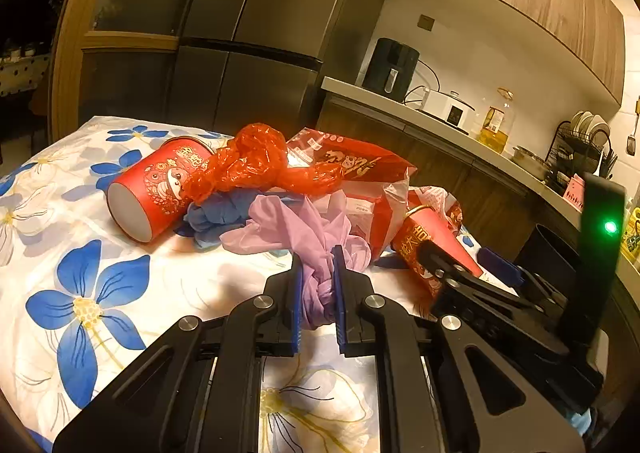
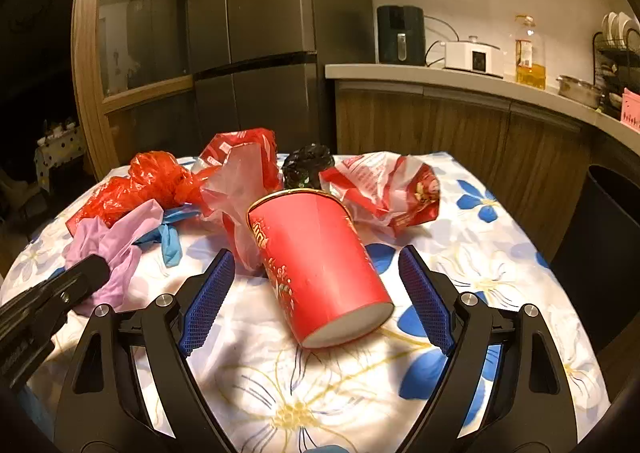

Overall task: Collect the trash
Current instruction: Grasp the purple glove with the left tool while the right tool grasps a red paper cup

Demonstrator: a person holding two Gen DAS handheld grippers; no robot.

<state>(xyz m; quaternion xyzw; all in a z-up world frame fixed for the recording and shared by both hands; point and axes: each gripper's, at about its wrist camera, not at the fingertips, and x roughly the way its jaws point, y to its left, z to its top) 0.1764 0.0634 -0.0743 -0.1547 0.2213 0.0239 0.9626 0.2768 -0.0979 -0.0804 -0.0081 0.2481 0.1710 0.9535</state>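
Two hand-held grippers work over a table draped in a white cloth (image 2: pixel 320 393) printed with blue flowers. The left hand-held gripper (image 1: pixel 316 293) has its blue pads pressed together on the knotted end of a crumpled lilac glove (image 1: pixel 296 229), which trails away from it across the cloth. The right hand-held gripper (image 2: pixel 316 301) is spread wide, its fingers standing either side of a red paper cup (image 2: pixel 320 265) lying on its side, base toward the camera, touching neither pad.

Just behind the lilac glove a blue glove (image 1: pixel 216 219) lies bunched, partly under it. Beyond that sits a knotted red plastic bag (image 1: pixel 256 165), resting against a second red paper cup (image 1: pixel 156 189) tipped over at the far left. A red and white snack wrapper (image 1: pixel 360 169) is heaped just behind the knotted bag. From the right wrist view another crumpled red and white wrapper (image 2: pixel 384 189) lies past the near cup on the right, and a dark crumpled ball (image 2: pixel 308 165) sits between the two wrappers at the far edge.

A dark bin (image 2: pixel 604 253) stands off the table's right side. Farther back, a kitchen counter (image 2: pixel 460 79) carries a black air fryer (image 2: pixel 400 35), a white cooker (image 2: pixel 474 57), a bottle of oil (image 2: pixel 530 53) and a dish rack (image 2: pixel 616 53). A dark refrigerator (image 2: pixel 272 33) fills the background.
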